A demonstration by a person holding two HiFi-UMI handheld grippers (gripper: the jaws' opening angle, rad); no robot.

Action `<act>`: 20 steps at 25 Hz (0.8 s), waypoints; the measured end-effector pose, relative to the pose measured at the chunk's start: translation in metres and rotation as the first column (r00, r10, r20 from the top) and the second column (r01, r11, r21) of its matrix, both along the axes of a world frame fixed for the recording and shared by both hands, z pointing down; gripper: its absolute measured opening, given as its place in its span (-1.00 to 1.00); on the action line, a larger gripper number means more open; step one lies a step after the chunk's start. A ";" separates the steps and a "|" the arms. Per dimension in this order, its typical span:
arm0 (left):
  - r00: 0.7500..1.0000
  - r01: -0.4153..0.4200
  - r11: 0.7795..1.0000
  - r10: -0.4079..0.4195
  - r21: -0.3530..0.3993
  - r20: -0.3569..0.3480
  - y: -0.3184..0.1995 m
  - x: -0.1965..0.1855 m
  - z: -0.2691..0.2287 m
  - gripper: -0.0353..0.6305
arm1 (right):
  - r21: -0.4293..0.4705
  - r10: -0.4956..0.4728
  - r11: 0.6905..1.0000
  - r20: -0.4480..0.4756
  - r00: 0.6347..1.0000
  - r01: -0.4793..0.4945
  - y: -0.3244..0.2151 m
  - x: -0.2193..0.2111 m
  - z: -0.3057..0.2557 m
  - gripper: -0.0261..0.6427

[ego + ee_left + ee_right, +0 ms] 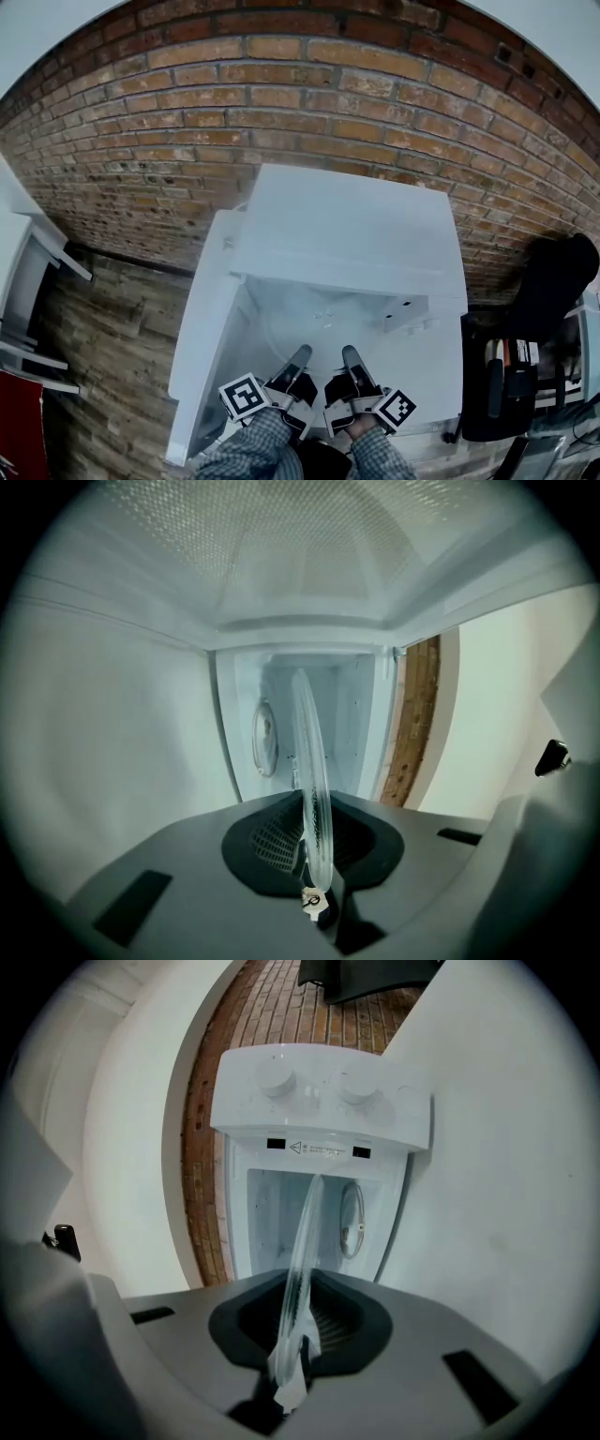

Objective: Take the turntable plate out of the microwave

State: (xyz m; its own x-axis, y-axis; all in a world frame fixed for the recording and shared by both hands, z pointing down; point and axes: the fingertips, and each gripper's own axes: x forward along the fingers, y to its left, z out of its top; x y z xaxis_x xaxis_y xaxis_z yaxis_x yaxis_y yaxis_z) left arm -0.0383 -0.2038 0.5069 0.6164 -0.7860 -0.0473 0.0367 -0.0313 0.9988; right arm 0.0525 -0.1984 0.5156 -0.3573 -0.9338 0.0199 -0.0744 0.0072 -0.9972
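grip: left tongs (301, 355) and right tongs (350, 354) each pinch the near rim of the clear round glass turntable plate (317, 322), lying in the mouth of the open white microwave (349, 225). draw both back evenly, plate level.

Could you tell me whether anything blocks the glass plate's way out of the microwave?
Nothing visible does. The left gripper and the right gripper hold the clear round glass turntable plate by its near edge, and the white microwave door stands wide open.
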 end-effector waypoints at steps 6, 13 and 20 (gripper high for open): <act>0.999 0.026 0.999 -0.025 0.030 -0.027 0.044 0.007 -0.017 -0.80 | 0.015 -0.023 1.000 0.001 1.000 0.023 0.043 0.007 -0.011 -0.78; 0.997 0.065 0.997 -0.063 0.050 -0.035 0.103 0.020 -0.026 -0.80 | 0.051 -0.062 0.997 -0.002 0.998 0.062 0.098 0.019 -0.022 -0.78; 0.994 0.102 0.993 -0.101 0.062 -0.031 0.158 0.028 -0.028 -0.80 | 0.068 -0.091 0.994 -0.012 0.996 0.092 0.149 0.029 -0.026 -0.78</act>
